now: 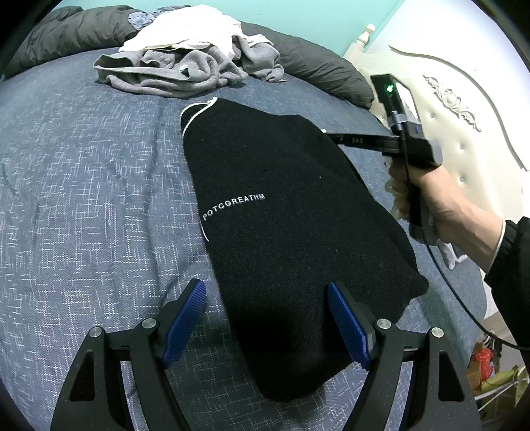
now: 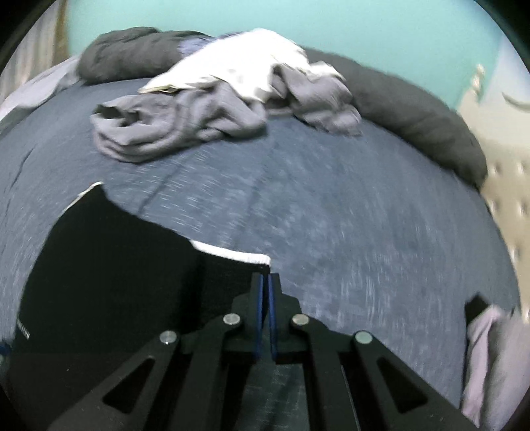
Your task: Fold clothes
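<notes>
lying lengthwise on the blue bedspread, the black garment with white lettering is already narrowed into a long panel, its white-trimmed end pointing toward the far side of the bed. that suggests the side folds are done and, by my reading, at least one fold end to end is left before this piece is finished.

the right gripper has its blue pads pressed together right at the garment's white-edged border; the view is blurred, so whether a thin bit of cloth is caught between them cannot be told. from the left wrist view, the tool reaches over the far right edge of the black cloth, held in a hand with a dark sleeve.

the left gripper hovers over the near end of the garment with its fingers spread wide, one on either side of the cloth's left edge, pinching nothing.

further off, a crumpled grey garment and a white one sit in a heap near the dark pillows, plainly unfolded, so most of the task seems to remain. a cream headboard stands at the right.
</notes>
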Motion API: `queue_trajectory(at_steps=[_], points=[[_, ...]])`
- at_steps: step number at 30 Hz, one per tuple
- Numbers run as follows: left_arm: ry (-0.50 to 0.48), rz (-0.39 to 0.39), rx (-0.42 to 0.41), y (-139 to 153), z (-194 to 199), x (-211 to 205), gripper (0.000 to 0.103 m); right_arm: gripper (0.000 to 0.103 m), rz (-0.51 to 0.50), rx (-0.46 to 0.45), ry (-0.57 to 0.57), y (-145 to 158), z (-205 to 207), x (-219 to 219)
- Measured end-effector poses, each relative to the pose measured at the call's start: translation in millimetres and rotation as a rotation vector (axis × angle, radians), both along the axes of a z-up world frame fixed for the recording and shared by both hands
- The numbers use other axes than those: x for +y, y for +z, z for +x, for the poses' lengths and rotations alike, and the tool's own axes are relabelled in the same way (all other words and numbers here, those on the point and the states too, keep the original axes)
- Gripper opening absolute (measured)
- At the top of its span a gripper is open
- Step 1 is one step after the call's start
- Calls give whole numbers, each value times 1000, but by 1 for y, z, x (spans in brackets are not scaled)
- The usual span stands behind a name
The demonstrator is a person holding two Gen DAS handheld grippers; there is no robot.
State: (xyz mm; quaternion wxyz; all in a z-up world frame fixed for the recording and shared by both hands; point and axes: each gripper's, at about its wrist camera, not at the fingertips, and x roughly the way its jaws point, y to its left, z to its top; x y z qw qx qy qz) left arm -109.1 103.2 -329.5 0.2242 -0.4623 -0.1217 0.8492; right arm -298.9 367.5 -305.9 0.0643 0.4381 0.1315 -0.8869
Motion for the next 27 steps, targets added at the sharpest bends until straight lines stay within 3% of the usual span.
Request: queue_trajectory(at_steps=[6, 11, 14, 18, 22, 27], points=[[2, 1, -7, 0, 0, -1, 82, 3, -123, -89, -90, -18, -15, 16], [3, -3, -6, 1, 1, -1, 82, 6, -197, -19, -141, 5, -7, 32], [4, -4, -6, 1, 1, 0, 82, 6, -273, 34, -112, 25, 8, 37], [6, -5, -5, 0, 2, 1, 82, 6, -346, 41, 15, 38, 33, 18], [7, -7, -5, 0, 3, 1, 82, 6, -324, -27, 121, 26, 47, -15], [1, -4, -16, -3, -1, 2, 83, 6, -241, -154, 63, -13, 35, -26]])
